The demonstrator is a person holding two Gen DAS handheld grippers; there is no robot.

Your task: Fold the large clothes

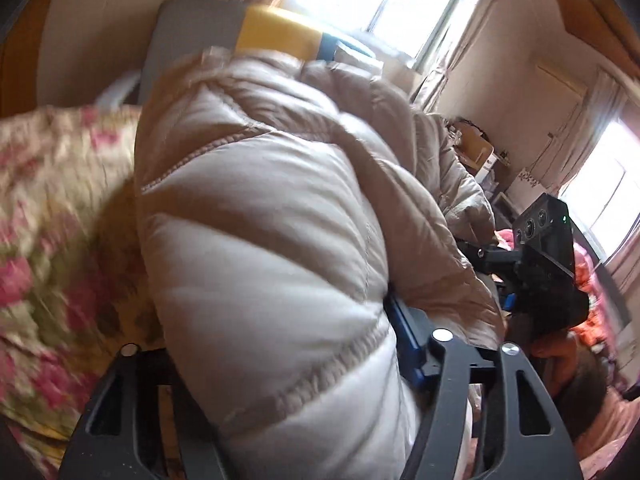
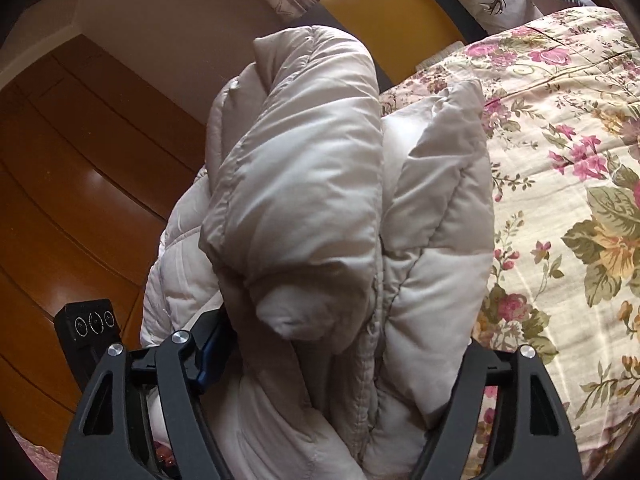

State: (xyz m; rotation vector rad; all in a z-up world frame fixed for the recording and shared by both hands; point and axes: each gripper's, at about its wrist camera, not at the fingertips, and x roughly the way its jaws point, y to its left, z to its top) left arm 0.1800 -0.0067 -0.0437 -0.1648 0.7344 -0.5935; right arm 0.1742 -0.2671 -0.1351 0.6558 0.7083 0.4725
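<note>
While both grip | left gripper (image 1: 280, 380), right gripper (image 2: 332, 380) clamp puffy beige quilted down jacket (image 2: 320, 200) | step: carrying fold over floral bedspread (image 2: 560, 160) edge | next: lower flat, release.

Puffer jacket (image 2: 320, 208) on floral bedspread (image 2: 560, 140)

The left gripper (image 1: 280, 380) and right gripper (image 2: 332, 364) share one build: matte black plastic arms with triangular cut-outs, round silver screws at the joints, and a blue part, perhaps a finger pad, at the inner edge.
</note>
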